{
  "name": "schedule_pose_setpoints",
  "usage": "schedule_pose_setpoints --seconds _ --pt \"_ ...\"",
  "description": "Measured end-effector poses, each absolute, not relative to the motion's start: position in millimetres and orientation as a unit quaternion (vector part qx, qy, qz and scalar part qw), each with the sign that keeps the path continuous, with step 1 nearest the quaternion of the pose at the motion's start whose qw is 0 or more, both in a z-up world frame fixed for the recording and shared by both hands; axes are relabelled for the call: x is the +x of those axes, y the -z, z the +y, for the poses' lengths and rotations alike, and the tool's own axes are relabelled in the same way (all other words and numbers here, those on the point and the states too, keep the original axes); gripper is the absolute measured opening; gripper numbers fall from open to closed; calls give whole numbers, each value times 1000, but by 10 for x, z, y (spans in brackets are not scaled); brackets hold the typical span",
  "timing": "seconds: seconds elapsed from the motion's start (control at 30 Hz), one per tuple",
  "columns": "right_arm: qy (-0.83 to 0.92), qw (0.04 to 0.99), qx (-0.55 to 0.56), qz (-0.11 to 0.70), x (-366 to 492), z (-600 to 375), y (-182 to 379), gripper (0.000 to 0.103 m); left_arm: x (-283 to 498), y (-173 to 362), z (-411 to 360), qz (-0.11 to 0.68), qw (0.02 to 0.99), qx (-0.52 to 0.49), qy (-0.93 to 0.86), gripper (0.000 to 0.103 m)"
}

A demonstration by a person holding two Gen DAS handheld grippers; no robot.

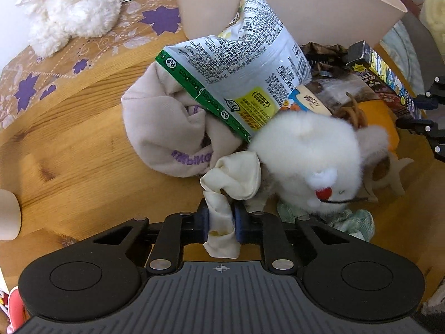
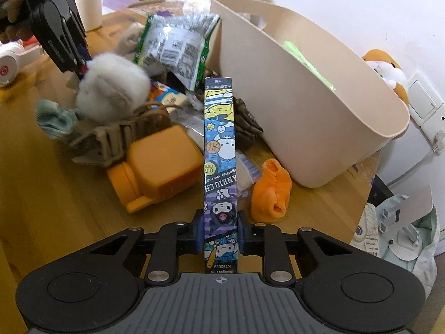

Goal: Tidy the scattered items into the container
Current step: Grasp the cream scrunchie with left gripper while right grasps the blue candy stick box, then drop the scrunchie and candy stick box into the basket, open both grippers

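bin (image 2: 306, 128) mouth open, snack bag (image 2: 175, 47) leaning on it — clutter alongside

Wooden counter (image 2: 41, 181), pale grain, partly under a brown cloth (image 1: 91, 47) with purple flowers. On it: beige bin (image 2: 306, 128), upright near the far edge. Beside the bin a loose heap: grey sock (image 1: 155, 128), snack bag (image 1: 236, 69) leaning against the bin, white plush (image 1: 306, 150), green cloth (image 2: 55, 119), orange toy truck (image 2: 158, 164), orange sock (image 2: 271, 192). Second white plush (image 1: 75, 8) lies well apart on the cloth.
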State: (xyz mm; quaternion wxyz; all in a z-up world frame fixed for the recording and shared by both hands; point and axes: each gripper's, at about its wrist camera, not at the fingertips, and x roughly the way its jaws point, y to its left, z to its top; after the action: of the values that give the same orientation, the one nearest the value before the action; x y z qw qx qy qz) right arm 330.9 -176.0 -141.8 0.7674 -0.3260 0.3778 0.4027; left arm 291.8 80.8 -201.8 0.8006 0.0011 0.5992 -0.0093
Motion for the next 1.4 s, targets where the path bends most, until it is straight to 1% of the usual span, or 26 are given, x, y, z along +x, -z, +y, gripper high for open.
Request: schedule_pose_setpoints --seconds 0.23,0.7,0.9,1.23,1.4 --pt "-405 780 -309 363 3250 -1897 1281 22 2816 1861 903 583 812 -11 9 14" --pt "-404 819 -278 298 3411 -1934 737 22 2633 1447 949 549 835 -10 31 10" --pt "-400 834 -263 273 3498 -1958 544 22 2644 1190 948 520 853 -12 40 9" --pt "-375 861 -245 243 3754 -2061 291 22 3093 614 957 452 891 -11 45 9" --pt "-360 869 -243 239 3924 -2037 219 22 3446 502 851 433 900 -1 49 9"
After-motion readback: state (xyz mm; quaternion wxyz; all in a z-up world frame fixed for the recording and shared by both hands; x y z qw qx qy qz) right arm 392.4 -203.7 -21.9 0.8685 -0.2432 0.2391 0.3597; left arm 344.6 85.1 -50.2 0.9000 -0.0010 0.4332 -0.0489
